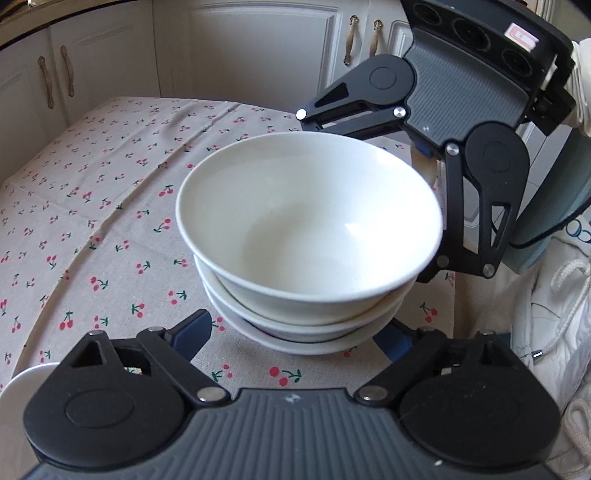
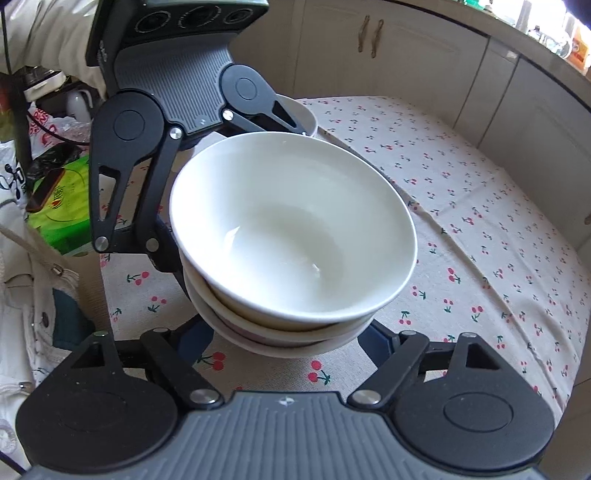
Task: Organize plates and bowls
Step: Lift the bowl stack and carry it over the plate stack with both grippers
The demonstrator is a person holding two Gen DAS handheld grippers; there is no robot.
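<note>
Straddling stack of white bowls (image 1: 308, 236) from opposite sides: left gripper (image 1: 291, 338) and right gripper (image 2: 291, 338), jaws of both spread wide, blue fingertips flanking bottom bowl. Contact with bowl hidden under stack, cannot tell. Stack of three sits on cherry-print tablecloth (image 1: 92, 206). Another white dish (image 2: 303, 116) behind left gripper. Cabinets (image 1: 229, 48) beyond table.

I am working in a home kitchen: cream cabinet doors (image 1: 110, 66) with ornate handles (image 2: 371, 33), a countertop (image 2: 546, 48) above, and a table under a cherry-print cloth (image 1: 92, 221).
</note>
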